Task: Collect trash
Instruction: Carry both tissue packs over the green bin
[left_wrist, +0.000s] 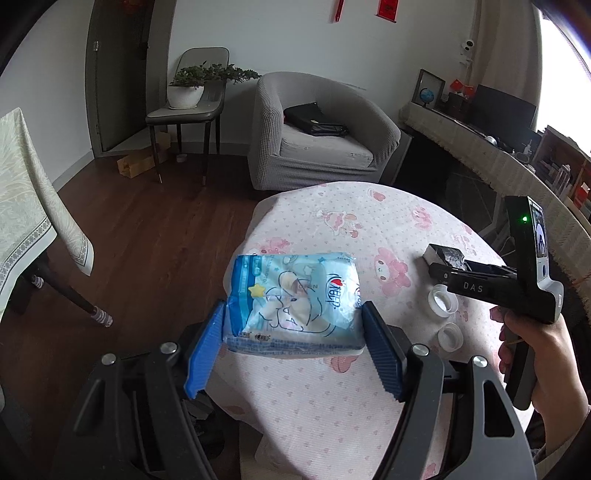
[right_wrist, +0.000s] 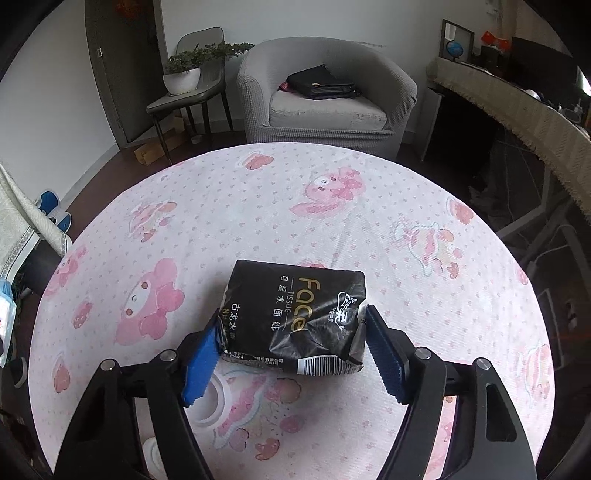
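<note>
Your left gripper (left_wrist: 293, 332) jaws clamp blue tissue pack (left_wrist: 291, 302) above bench (left_wrist: 332, 406) edge; right gripper (right_wrist: 291, 347) jaws clamp black tissue pack (right_wrist: 295, 317) mid-bench.

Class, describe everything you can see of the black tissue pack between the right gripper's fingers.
The black tissue pack is a soft, glossy, crinkled plastic packet, roughly rectangular, printed with gold "Face" lettering, white Chinese characters and a barcode at its near edge. It sits between the blue ribbed fingers of the right gripper, which press its two sides, over the pink cartoon tablecloth. Whether it rests on the cloth or is lifted cannot be told.
</note>
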